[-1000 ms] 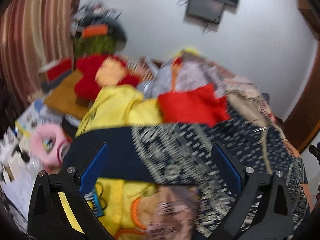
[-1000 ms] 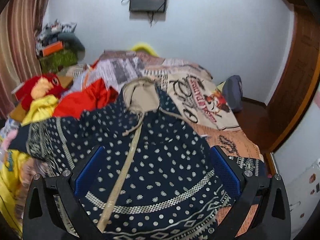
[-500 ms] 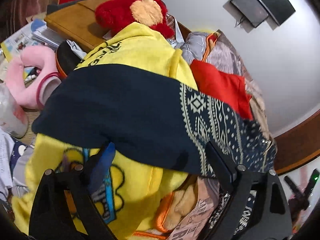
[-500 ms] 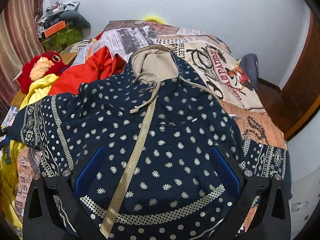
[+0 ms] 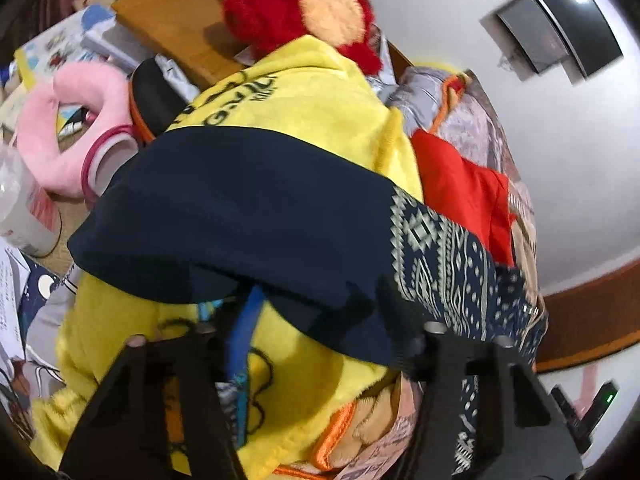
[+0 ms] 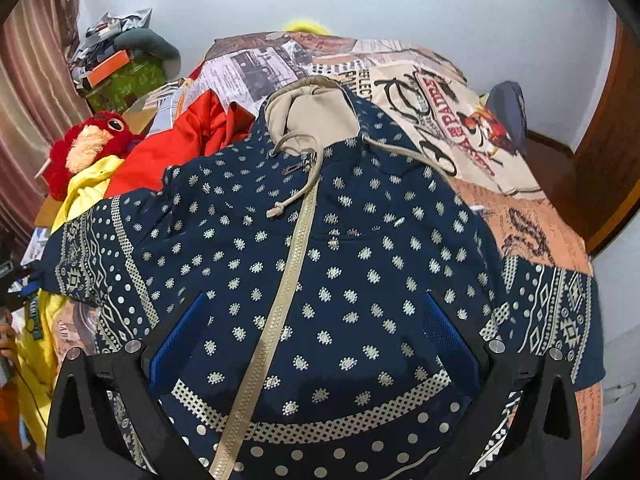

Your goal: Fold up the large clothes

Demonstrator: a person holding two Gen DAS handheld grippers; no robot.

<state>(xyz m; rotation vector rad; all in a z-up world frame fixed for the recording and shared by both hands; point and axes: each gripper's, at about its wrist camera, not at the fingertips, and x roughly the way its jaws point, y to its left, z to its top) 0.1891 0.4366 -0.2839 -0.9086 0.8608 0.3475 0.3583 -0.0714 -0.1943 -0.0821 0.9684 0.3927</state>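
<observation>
Lying front-up across the bed [image 6: 532, 216], the navy patterned hoodie [image 6: 352, 264] has its beige-lined hood [image 6: 308, 120] toward the far wall and its hem nearest the right wrist camera. The beige zipper [image 6: 280, 304] is closed and runs down the middle; one drawstring [image 6: 296, 184] lies across the chest.

Right claw [image 6: 314, 344]: fingers spread wide, blue pads [image 6: 448, 336] on either side of the lower front of the hoodie, nothing pinched between them. Contact with the fabric cannot be judged from this view.

Left claw [image 5: 320, 308]: placed at the hoodie's sleeve [image 5: 248, 216], which spreads out over a yellow fleece garment [image 5: 304, 92]. The plain navy cuff end drapes over the finger tips and hides them, with one blue pad [image 5: 246, 328] partly visible beneath the cloth. Whether the fingers are clamped on the sleeve cannot be told.

Surroundings: a red garment [image 6: 188, 140] lies beside the hoodie's shoulder. A red plush toy [image 5: 296, 8] sits beyond the yellow fleece on a wooden table [image 5: 180, 28]. A pink neck pillow [image 5: 68, 132] lies to the left. The bed cover carries a newspaper-style print.
</observation>
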